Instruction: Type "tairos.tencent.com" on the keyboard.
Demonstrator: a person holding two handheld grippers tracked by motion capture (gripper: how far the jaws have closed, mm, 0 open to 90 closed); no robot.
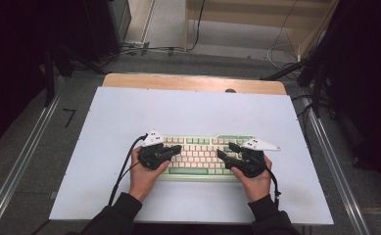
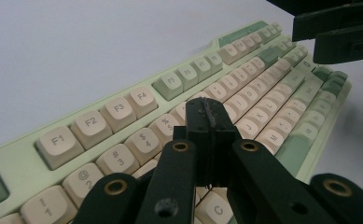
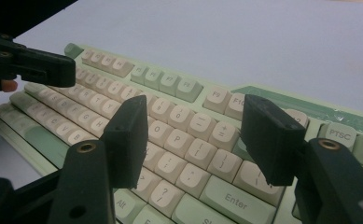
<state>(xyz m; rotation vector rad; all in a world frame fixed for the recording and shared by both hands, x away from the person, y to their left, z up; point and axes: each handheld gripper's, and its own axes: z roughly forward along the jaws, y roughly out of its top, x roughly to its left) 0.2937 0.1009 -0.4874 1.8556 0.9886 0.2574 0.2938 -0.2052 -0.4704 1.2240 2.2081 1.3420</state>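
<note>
A pale green keyboard (image 1: 202, 155) with cream keys lies on the white table (image 1: 188, 117), near its front edge. My left gripper (image 1: 177, 148) hovers over the keyboard's left half, jaws pressed together with nothing between them; in the left gripper view its tips (image 2: 209, 112) hang just above the number row of the keyboard (image 2: 123, 112). My right gripper (image 1: 226, 151) hovers over the right half with its jaws apart. In the right gripper view its fingers (image 3: 128, 135) straddle the keys around P and the brackets of the keyboard (image 3: 179, 88), holding nothing.
A wooden strip (image 1: 193, 82) edges the table's far side. Metal rails (image 1: 26, 156) run along both sides of the table. Cables (image 1: 144, 49) lie on the floor beyond, near a wooden frame (image 1: 256, 19). Each gripper's cable trails toward the front edge.
</note>
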